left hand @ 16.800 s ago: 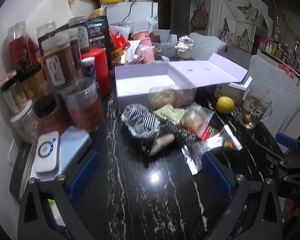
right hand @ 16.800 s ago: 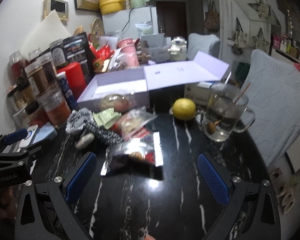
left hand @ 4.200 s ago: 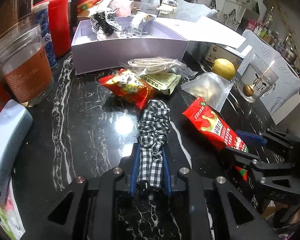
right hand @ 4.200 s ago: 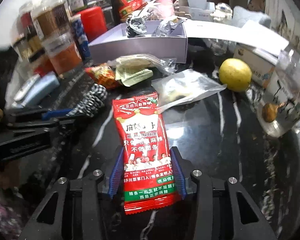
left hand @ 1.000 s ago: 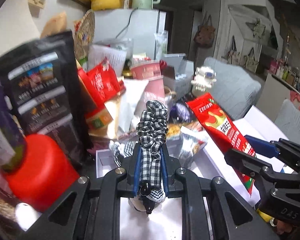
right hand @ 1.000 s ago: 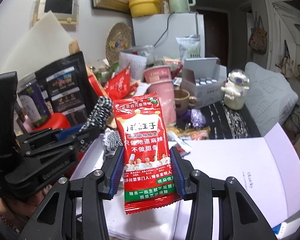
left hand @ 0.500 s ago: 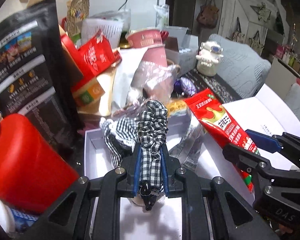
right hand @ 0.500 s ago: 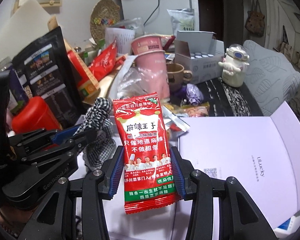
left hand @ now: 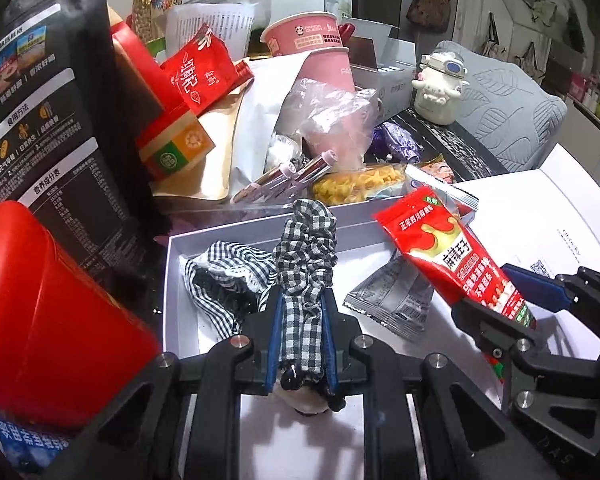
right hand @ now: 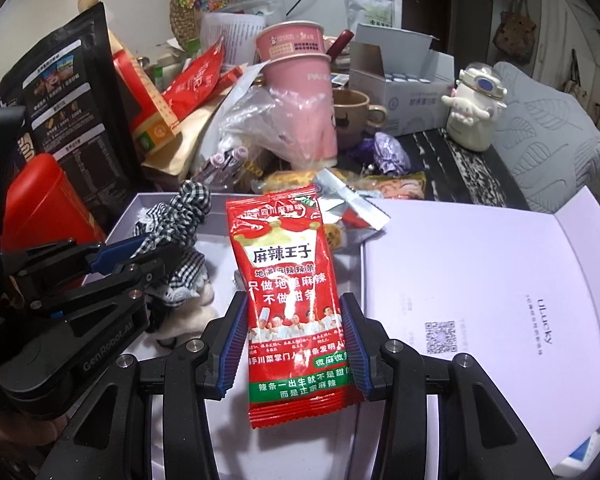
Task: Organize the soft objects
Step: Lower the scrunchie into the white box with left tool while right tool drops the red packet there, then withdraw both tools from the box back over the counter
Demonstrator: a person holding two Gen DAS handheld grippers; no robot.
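Over the white box (left hand: pixel 172 280) | left gripper (left hand: pixel 302 340) clamped tight on checked fabric toy (left hand: pixel 306 264) | right gripper (right hand: pixel 294 344) pinching red snack packet (right hand: pixel 288 280) | advice: lower both inside walls, release onto bare floor, clear of silver sachet (left hand: pixel 392 296).

My two wrist cameras look steeply down along their fingers, close over the white box (left hand: pixel 172 280). The left view faces its left end; the right view faces the open lid (right hand: pixel 480 280). Both share the box, the pink cup (left hand: pixel 324 64) and each other's gripper.
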